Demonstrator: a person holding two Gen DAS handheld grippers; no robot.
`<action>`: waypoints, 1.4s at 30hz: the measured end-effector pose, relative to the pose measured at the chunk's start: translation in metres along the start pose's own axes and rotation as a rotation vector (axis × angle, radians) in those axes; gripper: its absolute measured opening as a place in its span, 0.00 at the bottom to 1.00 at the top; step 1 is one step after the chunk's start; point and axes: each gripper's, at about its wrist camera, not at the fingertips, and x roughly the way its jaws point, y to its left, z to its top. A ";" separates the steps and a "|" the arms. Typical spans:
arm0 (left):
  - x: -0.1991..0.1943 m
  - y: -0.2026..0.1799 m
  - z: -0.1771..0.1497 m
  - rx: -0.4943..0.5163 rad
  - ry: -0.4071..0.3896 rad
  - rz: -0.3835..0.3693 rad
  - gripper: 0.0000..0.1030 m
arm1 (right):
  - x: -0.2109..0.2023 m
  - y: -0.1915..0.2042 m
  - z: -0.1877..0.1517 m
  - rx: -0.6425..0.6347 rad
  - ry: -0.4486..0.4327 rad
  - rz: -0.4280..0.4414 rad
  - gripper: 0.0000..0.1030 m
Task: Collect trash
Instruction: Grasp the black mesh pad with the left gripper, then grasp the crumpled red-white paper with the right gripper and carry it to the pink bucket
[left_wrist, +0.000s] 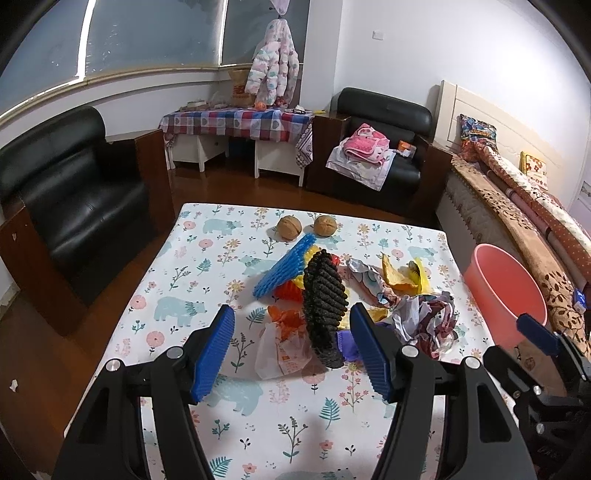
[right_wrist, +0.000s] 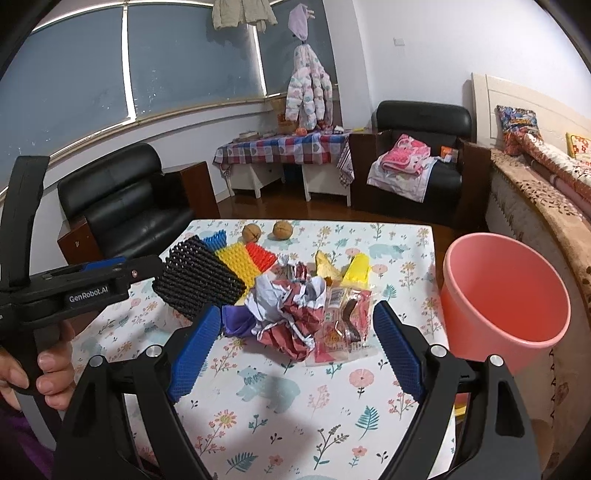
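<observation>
A heap of trash lies on the floral tablecloth (left_wrist: 192, 280). A black foam net (left_wrist: 325, 302) stands on edge between the wide-apart blue pads of my left gripper (left_wrist: 292, 314), nearer the right pad; I cannot tell whether it touches one. Blue (left_wrist: 284, 266), yellow and red nets lie behind it, and a clear bag (left_wrist: 280, 354) below. My right gripper (right_wrist: 297, 314) is open above crumpled paper (right_wrist: 291, 317) and a snack wrapper (right_wrist: 343, 325). In the right wrist view the black net (right_wrist: 199, 277) sits at the tip of the left gripper's body (right_wrist: 92, 291).
A pink bucket (right_wrist: 506, 295) stands at the table's right edge, beside the bed (right_wrist: 535, 192). Two walnuts (right_wrist: 252, 232) (right_wrist: 282, 229) rest near the far edge. A black armchair (left_wrist: 74, 206) stands to the left. A hand (right_wrist: 48, 369) holds the left gripper's handle.
</observation>
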 end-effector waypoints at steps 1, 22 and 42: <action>-0.001 0.000 0.000 -0.001 -0.001 -0.006 0.63 | -0.001 0.001 0.000 -0.005 -0.004 0.008 0.83; 0.004 0.001 -0.003 -0.003 0.021 -0.061 0.48 | 0.004 -0.011 -0.003 0.035 0.002 0.026 0.68; 0.020 -0.006 0.009 0.081 0.036 -0.157 0.08 | 0.023 -0.032 -0.004 0.124 0.072 0.049 0.55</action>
